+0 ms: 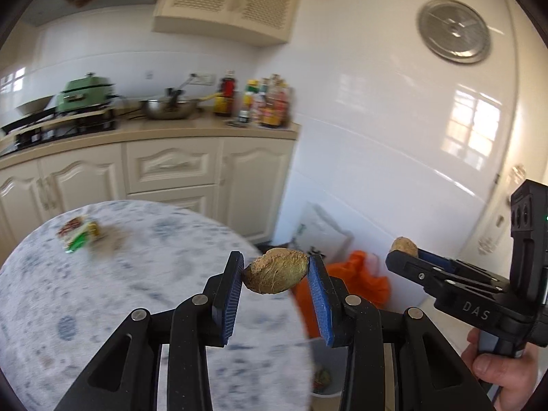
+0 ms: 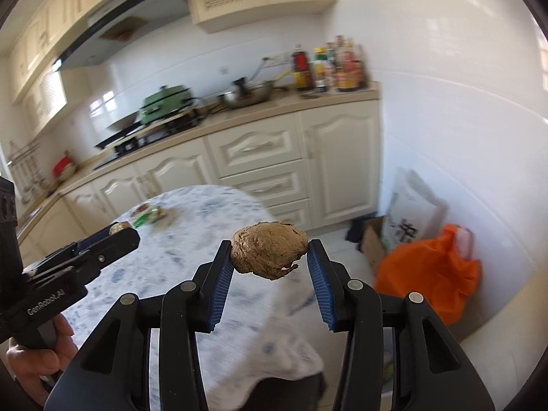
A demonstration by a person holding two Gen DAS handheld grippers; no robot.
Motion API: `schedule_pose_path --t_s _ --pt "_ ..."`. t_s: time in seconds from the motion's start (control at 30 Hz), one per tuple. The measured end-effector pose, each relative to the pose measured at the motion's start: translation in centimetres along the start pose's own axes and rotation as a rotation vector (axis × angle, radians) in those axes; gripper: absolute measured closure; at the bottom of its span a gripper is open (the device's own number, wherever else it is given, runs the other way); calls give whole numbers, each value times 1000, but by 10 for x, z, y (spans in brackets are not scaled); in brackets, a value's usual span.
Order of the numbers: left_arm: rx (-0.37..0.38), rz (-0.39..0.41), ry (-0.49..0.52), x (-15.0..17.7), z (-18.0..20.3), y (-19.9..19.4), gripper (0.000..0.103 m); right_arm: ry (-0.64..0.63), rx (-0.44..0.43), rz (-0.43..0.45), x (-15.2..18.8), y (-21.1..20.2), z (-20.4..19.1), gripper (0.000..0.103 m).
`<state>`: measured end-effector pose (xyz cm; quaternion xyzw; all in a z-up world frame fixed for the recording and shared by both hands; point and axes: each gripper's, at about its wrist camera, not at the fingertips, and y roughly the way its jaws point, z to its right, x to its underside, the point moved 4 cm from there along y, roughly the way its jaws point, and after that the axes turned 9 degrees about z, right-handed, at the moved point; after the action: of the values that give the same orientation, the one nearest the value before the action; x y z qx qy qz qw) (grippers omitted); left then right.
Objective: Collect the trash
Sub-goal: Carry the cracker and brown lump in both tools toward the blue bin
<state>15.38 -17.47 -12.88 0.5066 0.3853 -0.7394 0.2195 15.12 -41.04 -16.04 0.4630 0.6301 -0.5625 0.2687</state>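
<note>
A marble bench (image 1: 144, 308) fills the kitchen foreground. The left gripper (image 1: 276, 270) clamps a fibrous pit (image 1: 276, 271); the right gripper (image 2: 270, 253) clamps a brown husk (image 2: 269, 253).

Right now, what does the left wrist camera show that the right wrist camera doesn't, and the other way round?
Only the left view shows the round metal disc on the wall and a bin below the table edge. Only the right view shows the range hood and a red pot. Both show each gripper shut on a brown husk, the marble table, wrappers and orange bag.

Bright daylight, window glare on wall tiles (image 1: 472, 130), motion blur, fisheye edge distortion
</note>
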Motion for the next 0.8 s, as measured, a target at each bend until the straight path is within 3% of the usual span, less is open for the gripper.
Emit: schedule_pose_path --t_s 0.2,0.43,0.8 --pt "102 -71 50 13 49 35 69 63 115 -8 15 -20 62 58" --pt "168 -189 77 40 92 79 69 153 227 -57 47 -29 132 58" --pt "235 -359 122 69 163 174 69 280 280 -148 90 2 205 58"
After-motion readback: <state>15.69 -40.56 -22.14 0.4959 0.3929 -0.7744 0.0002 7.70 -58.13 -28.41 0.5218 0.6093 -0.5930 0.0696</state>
